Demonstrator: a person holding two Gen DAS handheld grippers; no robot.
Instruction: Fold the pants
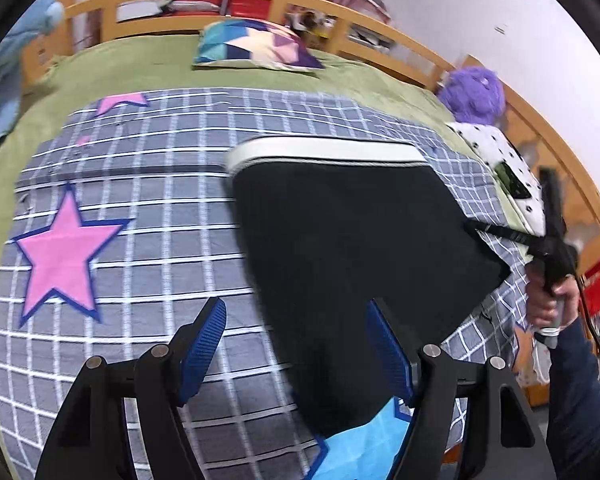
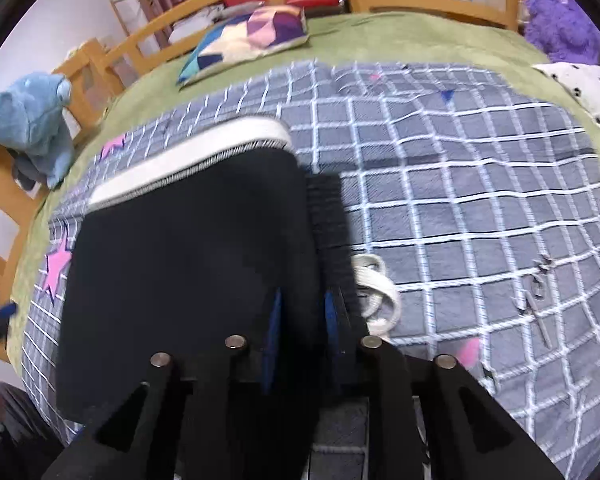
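Note:
Black pants (image 1: 340, 240) with a white edge band (image 1: 324, 150) lie folded flat on a grey checked quilt on the bed. My left gripper (image 1: 296, 320) is open just above the quilt, its right blue finger (image 1: 388, 344) over the pants' near edge, its left finger over bare quilt. In the right wrist view my right gripper (image 2: 302, 320) is shut on the pants' right edge (image 2: 204, 260), next to a ribbed black cuff (image 2: 328, 216) and a white drawstring (image 2: 376, 296). The right gripper also shows in the left wrist view (image 1: 476, 226), at the pants' right edge.
The checked quilt (image 2: 460, 200) with pink stars (image 1: 60, 248) covers a green bed sheet (image 1: 160, 64). A patterned pillow (image 1: 256, 46) lies at the back. A purple plush (image 1: 476, 96), a spotted cushion (image 1: 496, 148) and a blue plush (image 2: 28, 120) sit near the wooden bed rail (image 1: 380, 32).

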